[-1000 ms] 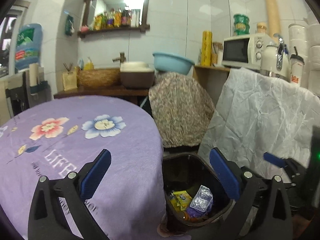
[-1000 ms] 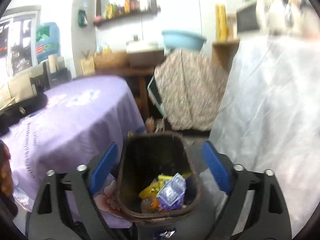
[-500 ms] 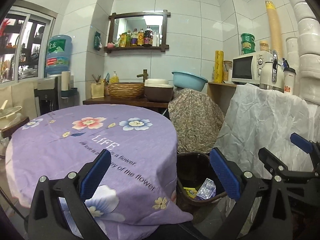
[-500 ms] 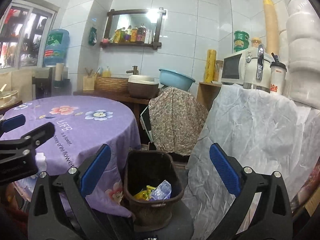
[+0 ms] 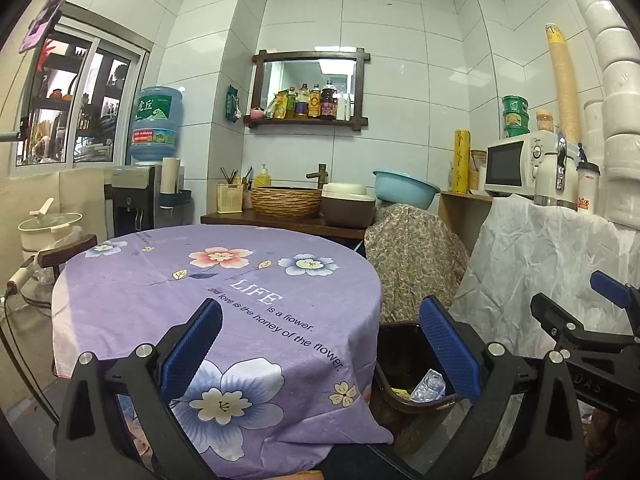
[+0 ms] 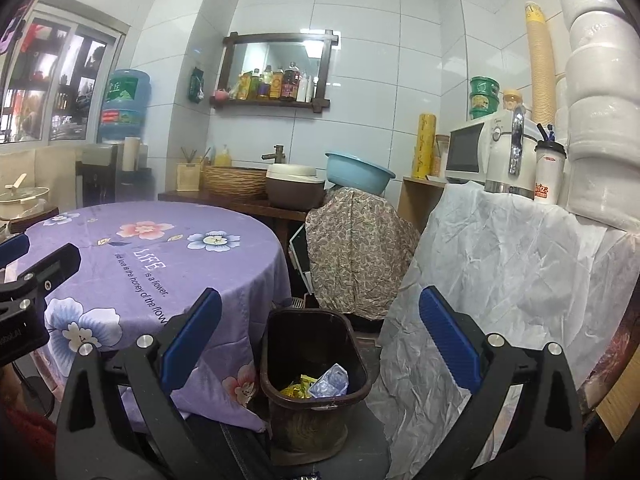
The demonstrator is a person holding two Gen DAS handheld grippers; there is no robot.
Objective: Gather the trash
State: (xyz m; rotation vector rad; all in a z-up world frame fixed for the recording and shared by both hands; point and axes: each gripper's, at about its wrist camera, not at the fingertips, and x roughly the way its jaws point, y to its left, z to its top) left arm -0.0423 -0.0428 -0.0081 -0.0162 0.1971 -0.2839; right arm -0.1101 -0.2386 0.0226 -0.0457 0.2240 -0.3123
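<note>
A dark brown trash bin [image 6: 316,402] stands on the floor between the round table and a white-draped counter. It holds a crumpled clear plastic wrapper [image 6: 330,382] and a yellow packet [image 6: 298,388]. The bin also shows in the left wrist view [image 5: 416,402], with the wrapper [image 5: 430,385] inside. My left gripper [image 5: 320,346] is open and empty, held above the table's near edge. My right gripper [image 6: 320,334] is open and empty, held well above the bin. The purple flowered tablecloth [image 5: 224,280] is bare of trash.
A white crinkled sheet [image 6: 500,272] covers the counter at right, with a kettle [image 6: 510,156], cup and microwave [image 6: 468,152] on it. A patterned cloth [image 6: 360,248] drapes something behind the bin. A sideboard with basket [image 5: 286,202], pot and blue basin [image 5: 404,188] stands at the back.
Both grippers have risen and drawn back from the bin, still open. The bin now looks smaller and lower, and more of the table top and room shows.
</note>
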